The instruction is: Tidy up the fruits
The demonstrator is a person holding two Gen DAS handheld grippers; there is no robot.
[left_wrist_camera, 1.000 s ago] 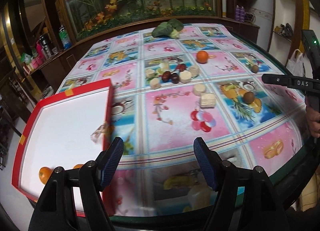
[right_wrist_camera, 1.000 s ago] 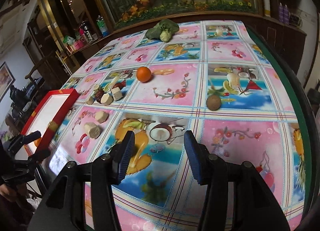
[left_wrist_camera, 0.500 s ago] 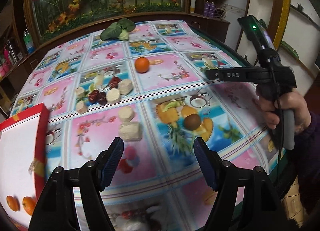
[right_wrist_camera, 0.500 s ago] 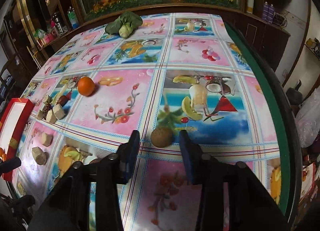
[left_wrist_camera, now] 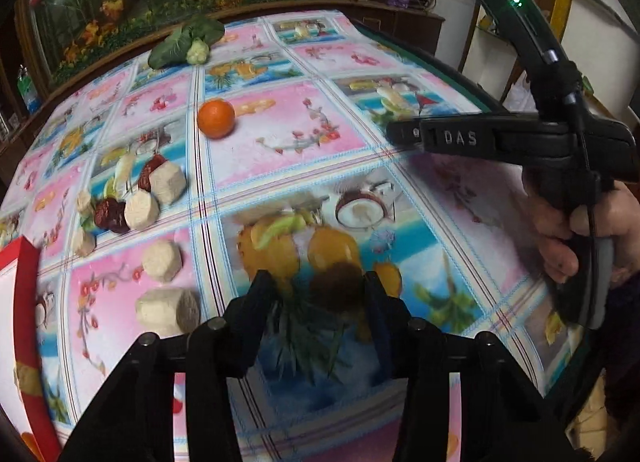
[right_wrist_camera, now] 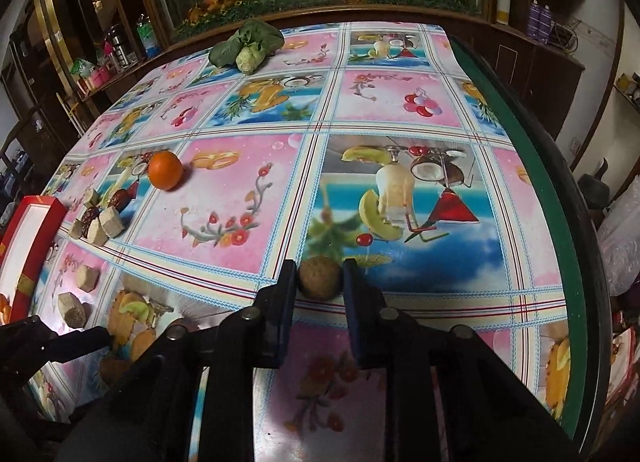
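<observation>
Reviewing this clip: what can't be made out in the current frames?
- Left wrist view: the brown fruit between the left gripper fingers is motion-blurred; contact cannot be told.
- Both views: the red tray is cut by the left edge, contents mostly hidden.
- Right wrist view: whether the right gripper pads touch the kiwi is unclear.

left tongs: black, blue pads, round screws | right tongs: black, "DAS" embossed, green LED, black cable
</observation>
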